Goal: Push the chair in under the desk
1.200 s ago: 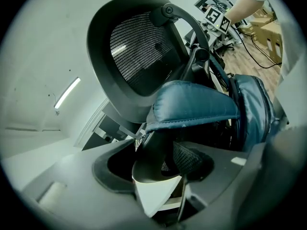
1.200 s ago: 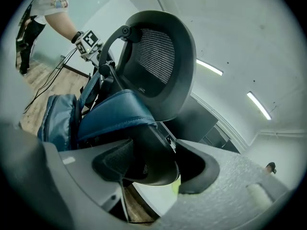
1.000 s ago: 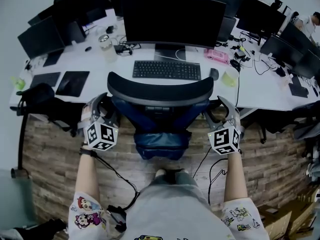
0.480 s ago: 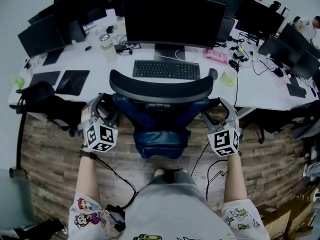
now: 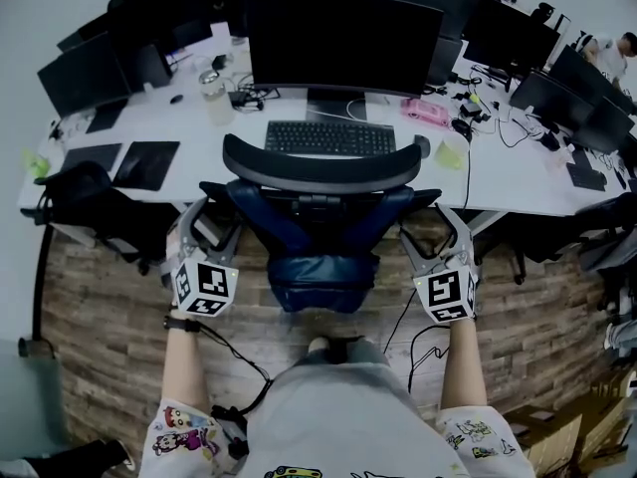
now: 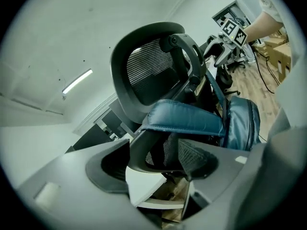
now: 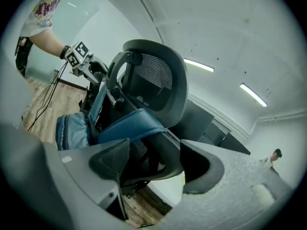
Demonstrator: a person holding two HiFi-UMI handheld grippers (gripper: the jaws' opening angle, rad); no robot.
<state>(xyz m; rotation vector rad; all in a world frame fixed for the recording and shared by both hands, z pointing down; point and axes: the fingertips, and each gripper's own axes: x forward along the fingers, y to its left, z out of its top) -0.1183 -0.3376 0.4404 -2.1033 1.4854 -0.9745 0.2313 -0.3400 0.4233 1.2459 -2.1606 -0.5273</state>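
Wood-plank floor (image 5: 109, 317) runs under a long white tabletop (image 5: 214, 132) that carries a monitor (image 5: 343, 43) and a keyboard (image 5: 330, 137). In the head view the chair (image 5: 318, 172) stands ahead of and between both sets of jaws, its backrest close against the tabletop edge, so the push looks as good as finished. The left gripper (image 5: 214, 222) sits just beside the chair's left flank and the right gripper (image 5: 426, 229) just beside its right, one to each side, probably so the chair would roll in straight. In the left gripper view the jaws have just been opening and stand wide apart. The dark rim of the seat shows in the gap beyond them, with no pad pressing on it, and the blue cushion (image 6: 192, 121) lies just above. The right gripper view mirrors this: its jaws have likewise just been opening, are spread wide and grip nothing, with the seat rim lying in the gap between them.
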